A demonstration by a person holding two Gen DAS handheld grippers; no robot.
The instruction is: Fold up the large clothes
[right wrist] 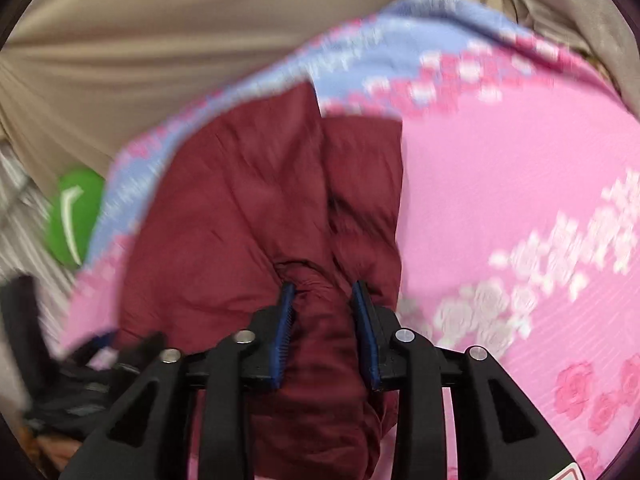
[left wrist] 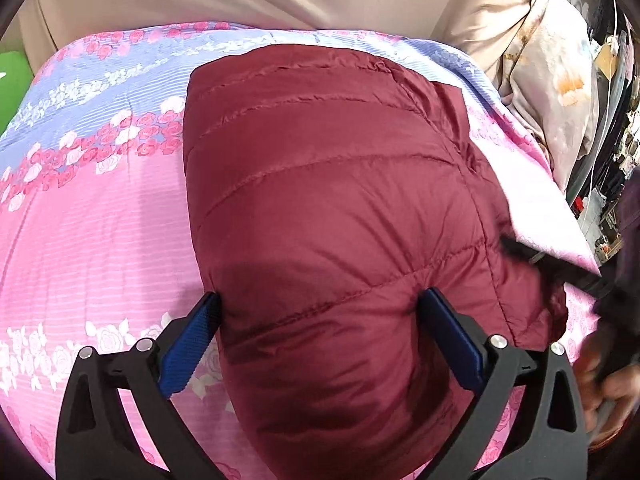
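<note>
Left hand-held gripper wide over maroon jacket; right hand-held gripper narrow w/ jacket fold between pads (blurred).

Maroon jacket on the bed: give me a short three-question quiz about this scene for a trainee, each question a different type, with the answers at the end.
1. True or false: the maroon jacket lies on a plain white sheet.
2. What sits between the right tongs? A: jacket fabric. B: a green bottle. C: nothing.
3. What colour are the pads on the tongs?

Key: 1 false, it is a pink and blue floral sheet; 2 A; 3 blue.
</note>
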